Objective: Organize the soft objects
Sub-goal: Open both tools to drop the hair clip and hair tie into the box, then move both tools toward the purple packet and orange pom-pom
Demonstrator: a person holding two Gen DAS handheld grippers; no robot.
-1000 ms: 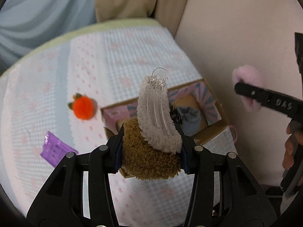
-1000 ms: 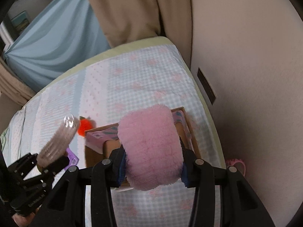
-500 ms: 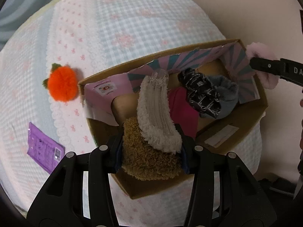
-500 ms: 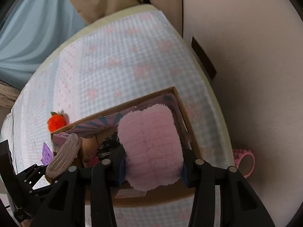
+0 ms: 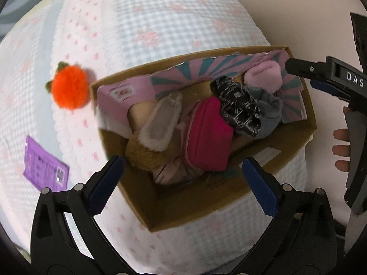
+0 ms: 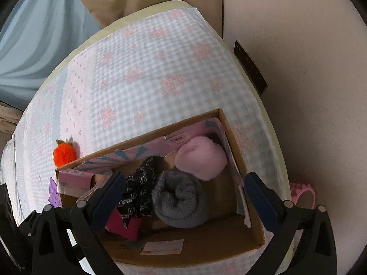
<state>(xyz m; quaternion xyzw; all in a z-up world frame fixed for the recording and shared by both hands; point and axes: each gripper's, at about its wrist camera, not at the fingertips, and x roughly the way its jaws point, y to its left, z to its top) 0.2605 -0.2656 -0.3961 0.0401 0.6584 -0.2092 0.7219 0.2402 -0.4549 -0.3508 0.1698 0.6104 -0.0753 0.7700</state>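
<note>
Cardboard box [image 5: 296, 146] on the gingham bedspread [image 5: 160, 16], holding the soft items: a brown plush piece [image 5: 142, 154] with a white fuzzy hair claw [image 5: 160, 123] at its left end, a magenta pouch [image 5: 206, 135], a black patterned scrunchie [image 5: 238, 107], a rolled grey sock [image 6: 180, 200] and a pink fluffy roll [image 6: 201, 160] at the far right corner. Left gripper [image 5: 181, 183] and right gripper [image 6: 185, 197] hover above the box, jaws opening, nothing between the pads. An orange pom-pom [image 5: 70, 89] and a purple packet [image 5: 44, 163] lie outside, left of the box.
</note>
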